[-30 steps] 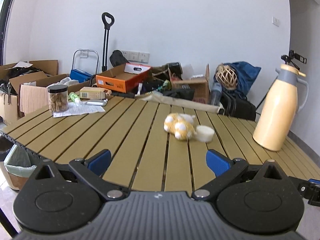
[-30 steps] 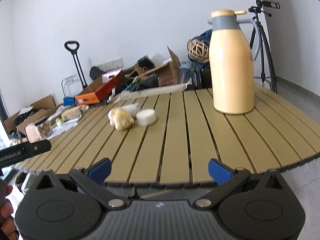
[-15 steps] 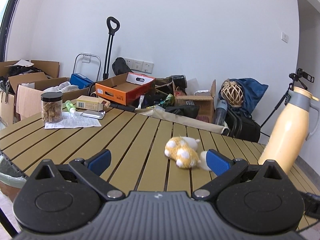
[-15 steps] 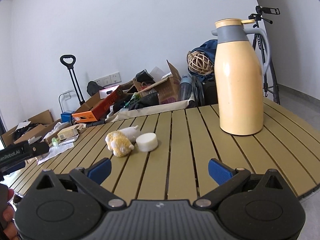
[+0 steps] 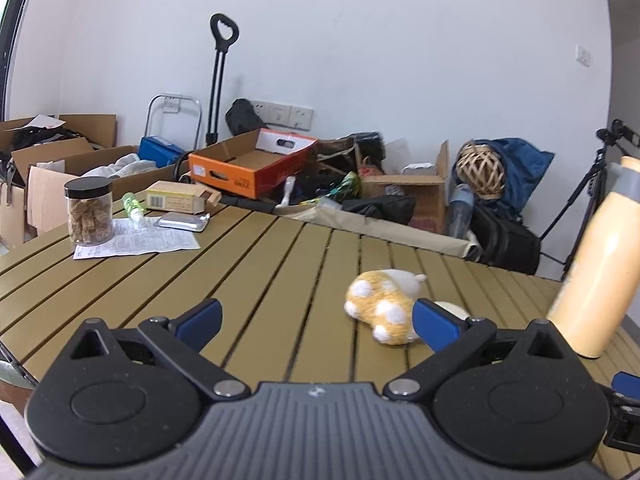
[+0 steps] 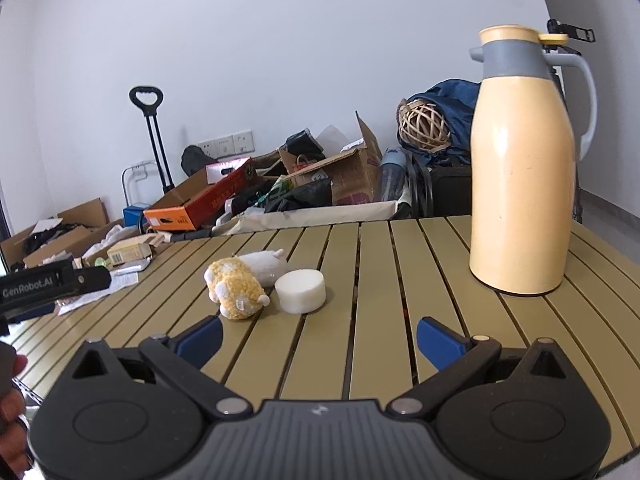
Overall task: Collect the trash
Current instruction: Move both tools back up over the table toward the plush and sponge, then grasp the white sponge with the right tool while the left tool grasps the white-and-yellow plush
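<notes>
On the slatted olive table (image 5: 280, 264) (image 6: 380, 280) lie a yellow-and-white plush toy (image 5: 382, 304) (image 6: 240, 286) and a white round puck (image 6: 301, 291), side by side. At the table's far left lie a printed paper sheet (image 5: 136, 238), a silver foil pack (image 5: 182, 222), a small carton (image 5: 178, 198) and a green bottle (image 5: 134, 204). My left gripper (image 5: 316, 318) is open low over the near edge, its right finger overlapping the puck in view. My right gripper (image 6: 320, 338) is open and holds nothing, just short of the toy and puck.
A jar of brown chunks (image 5: 89, 210) stands on the paper. A tall cream thermos jug (image 6: 524, 168) (image 5: 600, 268) stands at the table's right. Cardboard boxes (image 5: 252, 166), bags, a trolley handle (image 5: 222, 76) and a tripod (image 5: 592, 196) crowd the floor behind. A hand (image 6: 10, 408) shows at left.
Both grippers have dropped lower and moved in toward the table; the toy and puck now sit closer to their fingertips. Both stay open.
</notes>
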A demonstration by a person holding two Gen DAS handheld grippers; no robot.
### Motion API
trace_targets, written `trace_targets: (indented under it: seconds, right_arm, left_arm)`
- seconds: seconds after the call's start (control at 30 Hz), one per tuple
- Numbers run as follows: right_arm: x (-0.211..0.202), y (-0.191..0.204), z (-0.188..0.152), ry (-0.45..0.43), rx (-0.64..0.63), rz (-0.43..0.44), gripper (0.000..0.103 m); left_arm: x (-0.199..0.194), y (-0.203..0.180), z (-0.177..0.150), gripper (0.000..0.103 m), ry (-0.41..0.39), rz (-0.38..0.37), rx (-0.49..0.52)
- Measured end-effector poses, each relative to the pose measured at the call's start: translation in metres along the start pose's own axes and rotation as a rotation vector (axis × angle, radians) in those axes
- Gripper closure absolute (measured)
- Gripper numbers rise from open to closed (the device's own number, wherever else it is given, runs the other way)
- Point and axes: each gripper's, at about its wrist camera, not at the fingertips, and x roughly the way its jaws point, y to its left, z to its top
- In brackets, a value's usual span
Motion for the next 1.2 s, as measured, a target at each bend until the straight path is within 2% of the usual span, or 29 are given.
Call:
trace_targets:
  seconds: [0.33, 0.47, 0.67, 0.77, 0.9, 0.97, 1.07, 1.13, 1.2]
  right_arm:
    - [0.060, 0.020, 0.023, 0.024, -0.058, -0.006, 0.000]
    - [0.097, 0.025, 0.033, 0.063, -0.077, -0.046, 0.000]
    - [0.144, 0.026, 0.041, 0.142, -0.040, -0.080, 0.002]
    - [0.166, 0.032, 0.041, 0.172, -0.060, -0.112, 0.009]
    - [0.187, 0.039, 0.041, 0.197, -0.081, -0.133, 0.011]
    - [0.196, 0.041, 0.040, 0.211, -0.081, -0.146, 0.020]
    - [0.208, 0.041, 0.039, 0.228, -0.053, -0.143, 0.021]
    - [0.212, 0.040, 0.038, 0.230, -0.036, -0.134, 0.027]
    - [0.216, 0.039, 0.038, 0.235, -0.021, -0.124, 0.040]
  left_arm:
    - [0.021, 0.028, 0.019, 0.000, 0.014, 0.019, -0.003]
    - [0.030, 0.035, 0.027, 0.000, 0.015, 0.019, 0.006]
    - [0.048, 0.040, 0.033, 0.000, 0.020, 0.003, 0.034]
    - [0.057, 0.043, 0.033, 0.000, 0.032, -0.001, 0.033]
    - [0.068, 0.047, 0.032, 0.000, 0.048, 0.000, 0.026]
    - [0.073, 0.049, 0.031, 0.000, 0.057, -0.001, 0.021]
    - [0.077, 0.051, 0.030, 0.000, 0.069, -0.004, 0.011]
    - [0.078, 0.052, 0.030, 0.000, 0.073, -0.008, 0.007]
    - [0.079, 0.052, 0.030, 0.000, 0.074, -0.007, 0.005]
